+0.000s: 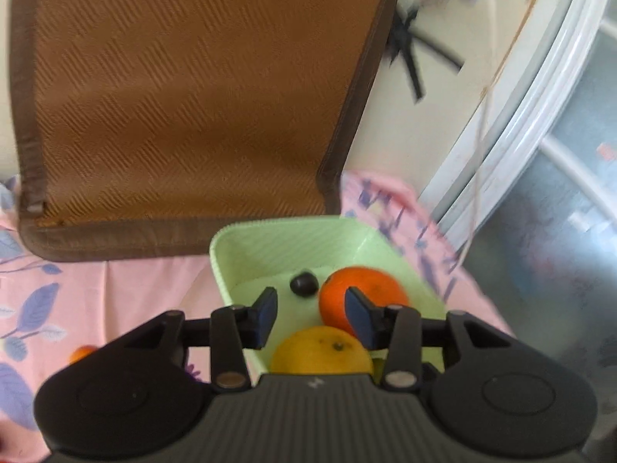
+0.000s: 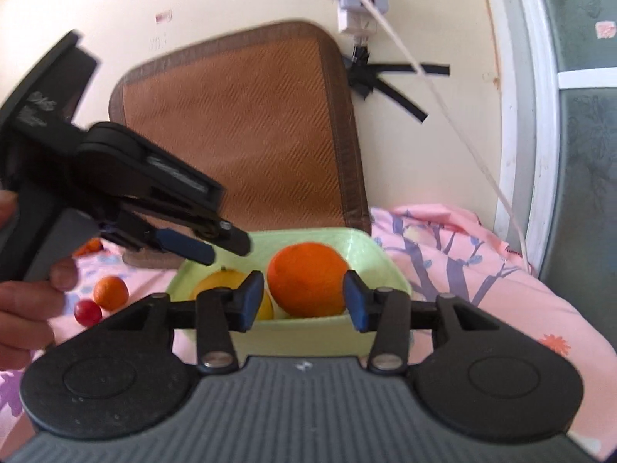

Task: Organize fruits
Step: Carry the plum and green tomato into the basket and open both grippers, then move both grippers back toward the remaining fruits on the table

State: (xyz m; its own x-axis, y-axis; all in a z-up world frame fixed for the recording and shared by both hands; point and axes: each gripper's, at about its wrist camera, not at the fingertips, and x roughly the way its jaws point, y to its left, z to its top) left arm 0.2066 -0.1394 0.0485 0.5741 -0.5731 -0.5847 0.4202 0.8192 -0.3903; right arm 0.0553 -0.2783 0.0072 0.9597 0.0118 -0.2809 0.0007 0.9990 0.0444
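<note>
Both tools point(image 1: 310, 318) point(image 2: 304, 300) parted above tub point(image 1: 270, 239)

Beyond my fingers I see a brown woven mat point(image 1: 185, 96) leaning against the cream wall point(image 2: 443, 146). Under them lies a pink floral cloth point(image 2: 482, 270); up right, a white charger point(image 2: 356, 4) with black tape strips point(image 2: 389, 85).

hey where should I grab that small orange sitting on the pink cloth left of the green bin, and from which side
Probably from above, across the widest middle of the small orange. It is round, so a lower pinch could slip. Set the fingers front and back, since the red fruit sits close at its lower left.
</note>
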